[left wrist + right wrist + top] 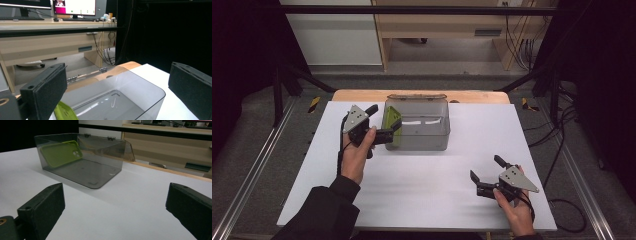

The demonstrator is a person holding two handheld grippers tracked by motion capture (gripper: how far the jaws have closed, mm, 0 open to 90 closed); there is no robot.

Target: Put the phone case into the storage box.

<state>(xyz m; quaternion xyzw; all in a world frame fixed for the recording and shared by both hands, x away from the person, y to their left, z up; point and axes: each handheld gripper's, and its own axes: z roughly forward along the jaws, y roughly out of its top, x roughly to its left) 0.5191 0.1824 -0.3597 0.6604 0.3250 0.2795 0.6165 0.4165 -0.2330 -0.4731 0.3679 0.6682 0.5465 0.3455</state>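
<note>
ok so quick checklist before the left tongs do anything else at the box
1. Left tongs open: ok, jaws spread wide in the left gripper view.
2. Phone case inside the box: ok, it leans against the box's left wall.
3. Left tongs clear of the case: cannot tell, one jaw overlaps it in the high view.
4. Lid open: ok, hinged back behind the box.
5. Right tongs out of the way: ok, open, over the sheet near the person.
</note>
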